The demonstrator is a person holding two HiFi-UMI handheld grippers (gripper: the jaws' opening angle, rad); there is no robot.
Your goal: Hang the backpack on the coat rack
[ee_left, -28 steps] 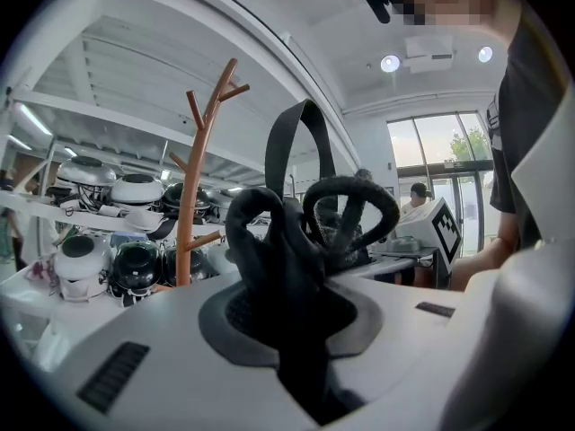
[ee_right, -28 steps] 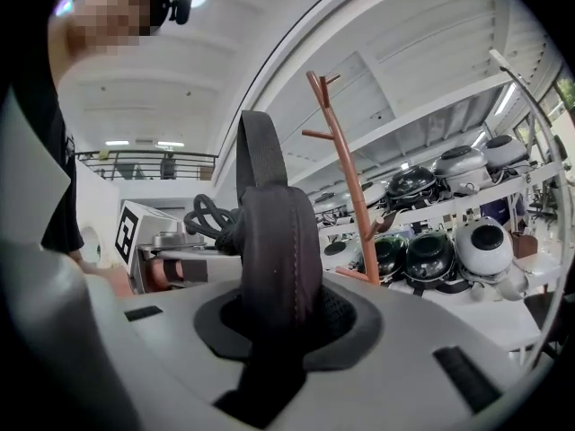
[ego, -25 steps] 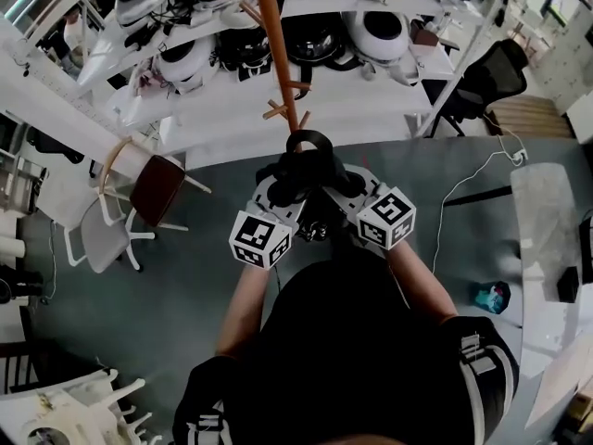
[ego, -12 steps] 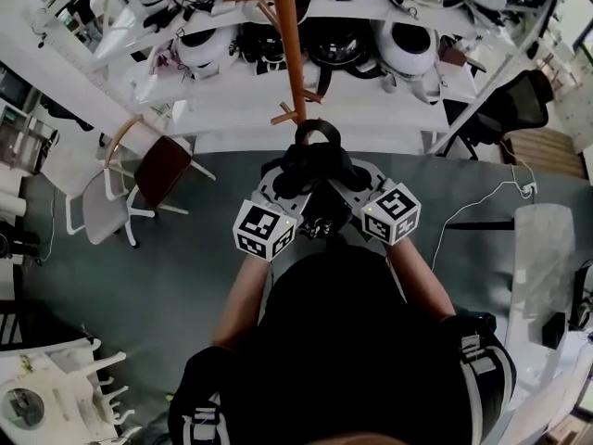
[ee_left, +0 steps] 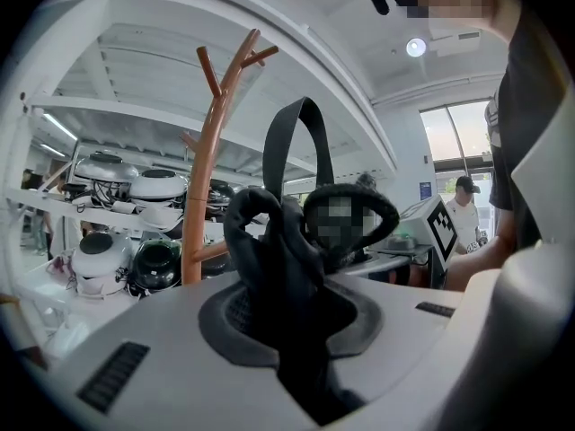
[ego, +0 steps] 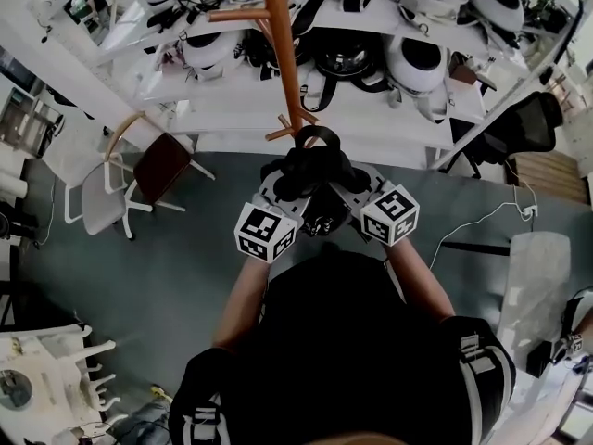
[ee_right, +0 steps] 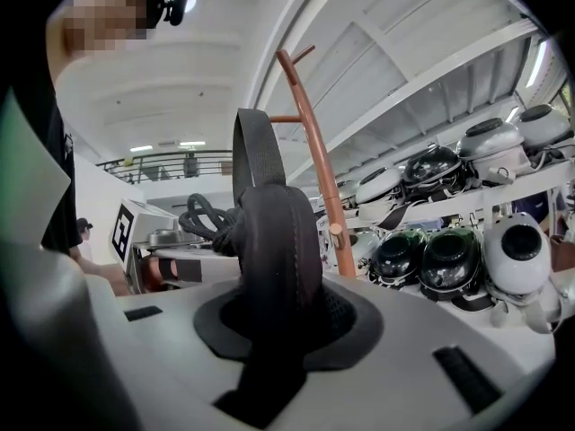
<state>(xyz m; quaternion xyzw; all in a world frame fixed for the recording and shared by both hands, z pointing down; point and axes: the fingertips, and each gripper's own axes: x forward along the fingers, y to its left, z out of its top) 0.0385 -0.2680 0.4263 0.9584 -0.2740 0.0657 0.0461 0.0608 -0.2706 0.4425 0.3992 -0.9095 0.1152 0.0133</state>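
A black backpack [ego: 315, 170] is held up in front of me by its shoulder straps, its top loop [ego: 315, 137] standing up just short of the wooden coat rack [ego: 283, 54]. My left gripper [ego: 289, 185] is shut on a bunched black strap [ee_left: 269, 259]. My right gripper [ego: 341, 184] is shut on the other padded strap [ee_right: 274, 250]. The rack's pole [ee_left: 205, 178] rises just beyond the straps in the left gripper view, and the pole [ee_right: 319, 169] stands close behind the strap in the right gripper view. A short peg [ego: 280, 133] sticks out near the loop.
White shelves [ego: 371, 109] with several helmets [ego: 417, 63] stand right behind the rack. A brown chair [ego: 157, 170] and a white chair [ego: 97, 202] sit on the grey floor at left. An office chair [ego: 533, 123] and a cable [ego: 491, 216] lie at right.
Both grippers have carried the backpack forward toward the rack. The loop now sits at the pole's lower pegs, and the shelves have come closer.
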